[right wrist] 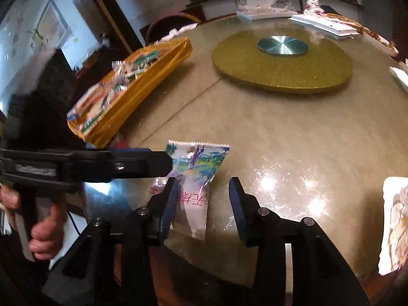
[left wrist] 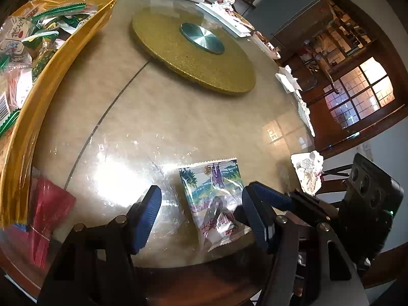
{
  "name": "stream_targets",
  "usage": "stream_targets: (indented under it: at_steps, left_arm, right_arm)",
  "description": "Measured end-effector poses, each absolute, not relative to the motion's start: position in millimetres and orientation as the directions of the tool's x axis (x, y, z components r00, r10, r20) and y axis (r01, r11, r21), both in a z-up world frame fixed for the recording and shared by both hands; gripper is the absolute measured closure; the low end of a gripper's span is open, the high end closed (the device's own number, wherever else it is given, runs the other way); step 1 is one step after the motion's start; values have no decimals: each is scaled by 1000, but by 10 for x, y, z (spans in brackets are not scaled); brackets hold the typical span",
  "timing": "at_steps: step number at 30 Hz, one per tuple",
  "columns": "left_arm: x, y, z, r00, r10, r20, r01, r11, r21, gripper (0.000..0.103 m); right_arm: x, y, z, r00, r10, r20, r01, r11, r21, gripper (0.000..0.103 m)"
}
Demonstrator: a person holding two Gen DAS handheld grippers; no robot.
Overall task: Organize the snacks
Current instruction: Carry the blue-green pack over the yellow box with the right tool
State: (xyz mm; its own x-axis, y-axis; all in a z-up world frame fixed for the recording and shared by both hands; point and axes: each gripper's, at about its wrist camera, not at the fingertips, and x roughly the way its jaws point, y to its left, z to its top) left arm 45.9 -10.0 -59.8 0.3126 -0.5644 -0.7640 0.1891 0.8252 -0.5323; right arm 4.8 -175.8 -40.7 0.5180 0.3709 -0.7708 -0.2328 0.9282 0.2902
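One snack packet [left wrist: 214, 199] was seen lying flat on the counter [left wrist: 178, 117], close to its near edge, w/ the serrated top seam pointed toward the counter's centre and the bottom seam toward the near edge. Its long axis thus ran roughly in line w/ the reach of both sets of tongs, tilted a little.

The left tongs [left wrist: 201, 214] were held wide, nothing gripped. In the left wrist view the packet was framed between the two blue pads, nearer the right-hand pad, w/ its lower corner just beside or under that pad; contact could not be told.

The right tongs [right wrist: 202, 199] were also spread wide & empty. In the right wrist view the packet [right wrist: 193, 178] was seen offset toward the left-hand pad, partly overlapped by it, not centred in the gap. The left tool was seen crossing that view from the left, its tip at the packet's upper corner.

The yellow tray [left wrist: 63, 58], already filled w/ other packets, sat at the counter's left edge, well apart from the lone packet, on the left tongs' side.

Judged: the left tongs were better placed. A close across the short width would be called for, then a carry left to the tray. Thin crinkly film may slip if pinched only at the edge.
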Motion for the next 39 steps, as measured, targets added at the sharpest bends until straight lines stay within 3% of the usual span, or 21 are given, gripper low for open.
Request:
stream_targets:
  at_steps: [8, 11, 15, 17, 18, 21, 26, 39]
  left_arm:
    - [506, -170, -606, 281, -614, -737, 186, 789, -586, 41]
    - [487, -239, -613, 278, -610, -742, 218, 793, -569, 50]
    - [450, -200, -660, 264, -640, -722, 207, 768, -606, 62]
    - [416, -198, -671, 270, -631, -728, 208, 776, -595, 73]
    - [393, -200, -682, 284, -609, -740, 203, 793, -575, 85]
    - [371, -178, -691, 296, -607, -737, 189, 794, -578, 99]
    - [284, -80, -616, 328, -605, -725, 185, 794, -579, 100]
    - [213, 743, -50, 524, -535, -663, 112, 815, -569, 100]
  right_arm:
    - [-5, -1483, -492, 532, 343, -774, -225, 939, 262, 49]
    - [-43, -1405, -499, 554, 286, -782, -242, 954, 178, 50]
    - [-93, -1499, -497, 563, 285, -776, -239, 955, 177, 56]
    - [-108, -1548, -498, 567, 296, -769, -236, 952, 193, 58]
    - [-112, -1560, -496, 570, 292, -768, -227, 954, 195, 60]
    - [-131, -1514, -481, 585, 267, -766, -216, 961, 171, 66]
    - [-154, -1442, -359, 614, 259, -745, -214, 964, 158, 82]
    - [171, -742, 64, 636, 385, -669, -365, 914, 179, 83]
